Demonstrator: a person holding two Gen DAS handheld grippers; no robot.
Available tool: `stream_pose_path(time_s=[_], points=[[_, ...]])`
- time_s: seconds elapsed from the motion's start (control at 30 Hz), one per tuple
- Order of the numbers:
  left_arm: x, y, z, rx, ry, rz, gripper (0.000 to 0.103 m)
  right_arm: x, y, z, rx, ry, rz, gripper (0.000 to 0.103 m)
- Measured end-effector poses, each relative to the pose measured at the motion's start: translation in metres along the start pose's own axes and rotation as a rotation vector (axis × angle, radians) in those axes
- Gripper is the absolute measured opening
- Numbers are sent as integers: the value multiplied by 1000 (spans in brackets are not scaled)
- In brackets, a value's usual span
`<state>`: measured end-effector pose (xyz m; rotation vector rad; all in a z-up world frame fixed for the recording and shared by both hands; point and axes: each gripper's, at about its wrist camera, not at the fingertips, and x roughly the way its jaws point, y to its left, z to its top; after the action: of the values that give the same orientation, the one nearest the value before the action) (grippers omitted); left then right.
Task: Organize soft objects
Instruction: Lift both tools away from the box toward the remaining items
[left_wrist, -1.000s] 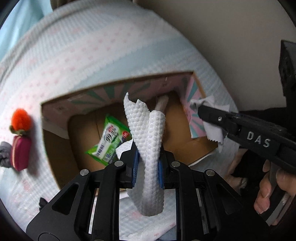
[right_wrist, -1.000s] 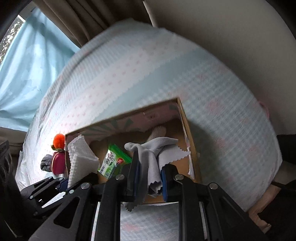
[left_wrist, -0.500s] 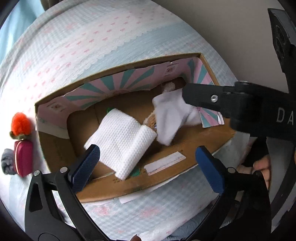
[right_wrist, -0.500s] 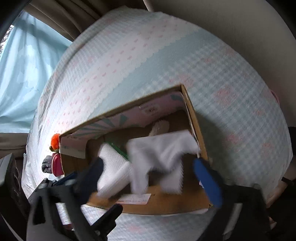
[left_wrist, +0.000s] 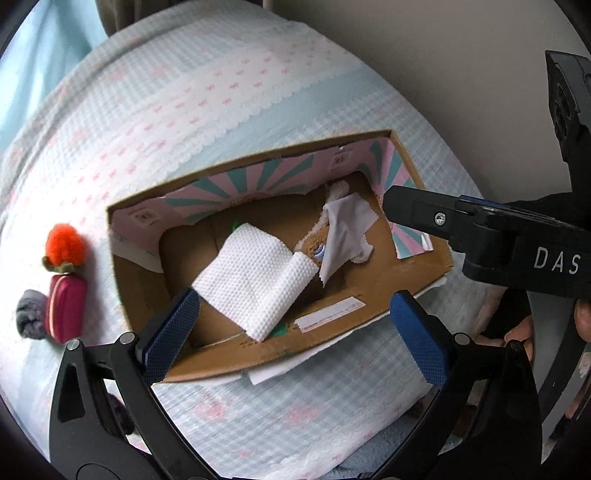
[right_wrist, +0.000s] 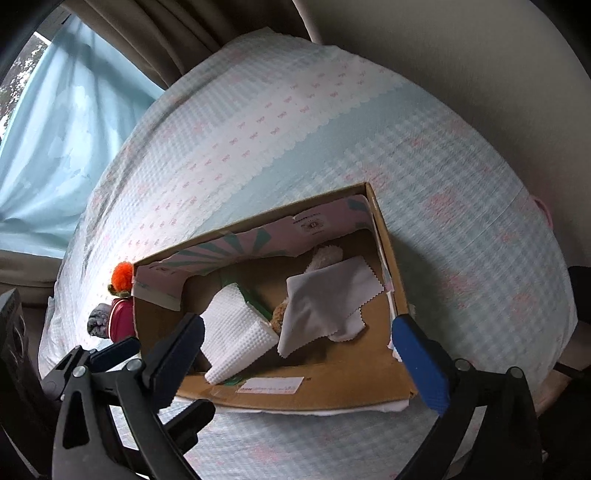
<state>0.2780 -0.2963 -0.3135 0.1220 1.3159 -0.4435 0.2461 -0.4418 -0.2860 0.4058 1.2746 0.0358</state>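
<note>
A pink pouch (left_wrist: 65, 312) is lying on the bed (left_wrist: 229, 96) left of the cardboard box (left_wrist: 369, 325). Inside are lying a white waffle towel (left_wrist: 255, 280) and grey cloth (right_wrist: 325, 302). Left tool (left_wrist: 295, 325) and right tool (right_wrist: 306, 350) are both gaping wide, holding nothing.

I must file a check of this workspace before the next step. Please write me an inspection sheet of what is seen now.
Surface: bed with pale blue and white quilted cover with pink marks; the box sits on it.
Job's things: open brown cardboard box with pink and teal lining holds a white dimpled cloth, a thin grey cloth with zigzag edges and a green packet, mostly covered.
Clutter: orange pompom, dark pink pouch and grey fuzzy item, left of the box.
Grippers: left gripper and right gripper, jaws wide apart, both empty.
Cables: nothing seen.
Surroundings: light blue curtain, beige wall.
</note>
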Motion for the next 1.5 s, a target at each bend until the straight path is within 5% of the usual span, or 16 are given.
stream_pose_path(time_s=[0.47,0.9,1.23,1.5], points=[[-103,4,-33,-12,-202,66,102,-98,49,-24,-147,-172,-40,101],[-209,42,-97,-62,-405,124,102,-190,118,-81,-267,-381,-33,101],[-273,111,-167,-137,-499,158,102,-212,191,-142,-329,-514,-24,101],[-310,197,-221,-223,-531,190,102,-201,257,-174,-335,-522,12,101]])
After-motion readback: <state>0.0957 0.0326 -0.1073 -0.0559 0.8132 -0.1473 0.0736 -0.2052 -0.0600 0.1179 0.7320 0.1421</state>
